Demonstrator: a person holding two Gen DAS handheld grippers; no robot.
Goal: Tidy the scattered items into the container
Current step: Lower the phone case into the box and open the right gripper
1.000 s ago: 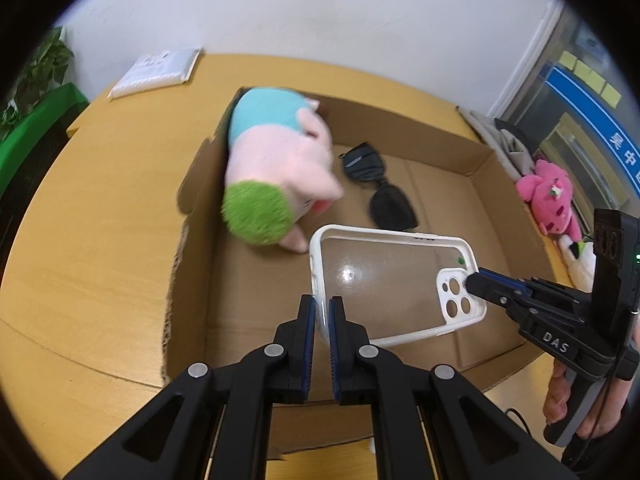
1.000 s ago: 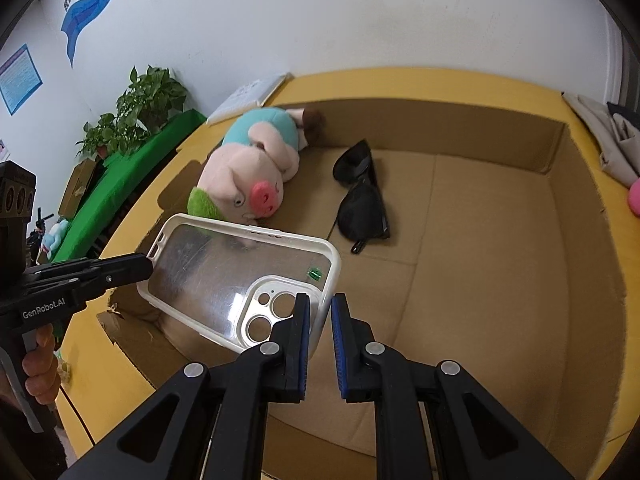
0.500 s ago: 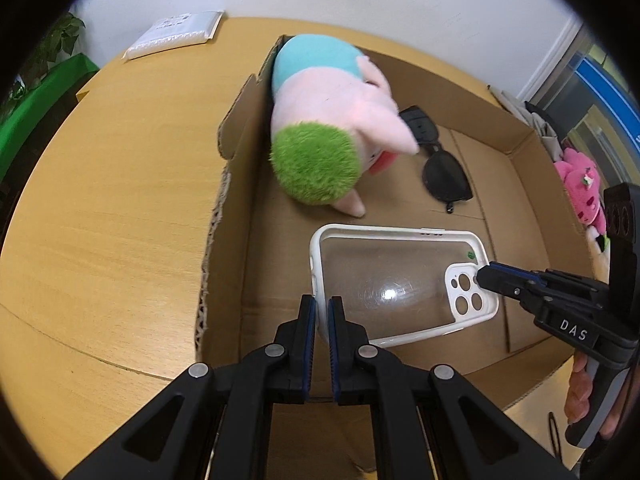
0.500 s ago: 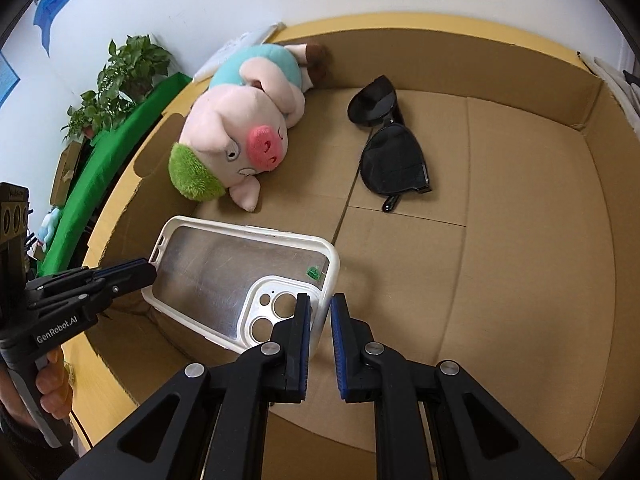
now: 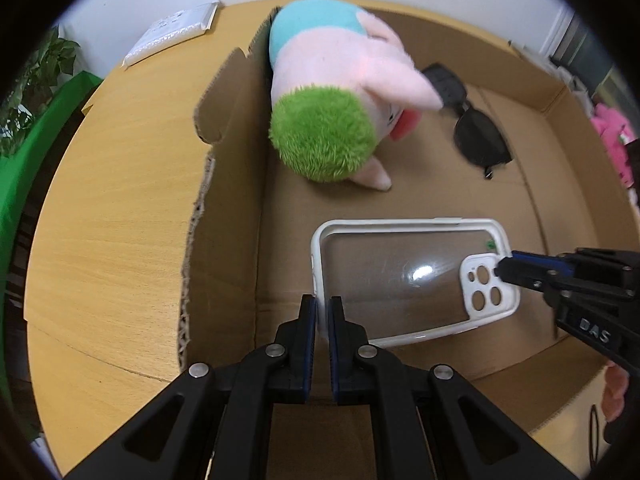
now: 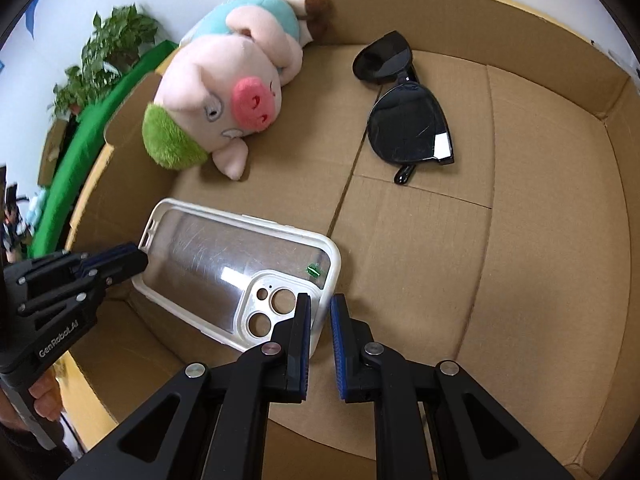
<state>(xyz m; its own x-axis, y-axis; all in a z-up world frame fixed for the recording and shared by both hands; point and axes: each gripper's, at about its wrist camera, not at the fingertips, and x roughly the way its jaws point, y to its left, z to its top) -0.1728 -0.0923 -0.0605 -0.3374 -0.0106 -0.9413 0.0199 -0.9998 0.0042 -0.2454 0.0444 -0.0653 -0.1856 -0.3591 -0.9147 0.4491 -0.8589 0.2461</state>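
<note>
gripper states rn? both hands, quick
Left gripper: shut on the phone case, clamping its plain end.
Right gripper: shut on the phone case, clamping its camera-cutout end.

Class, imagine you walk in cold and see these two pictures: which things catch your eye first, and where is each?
First, the clear phone case with a white rim, held over the cardboard box floor by both claws: the left claw pinches one end, the right claw the camera-cutout end. Behind it lies a pink pig plush with a green tuft against the box wall, with black sunglasses beside it.
</note>
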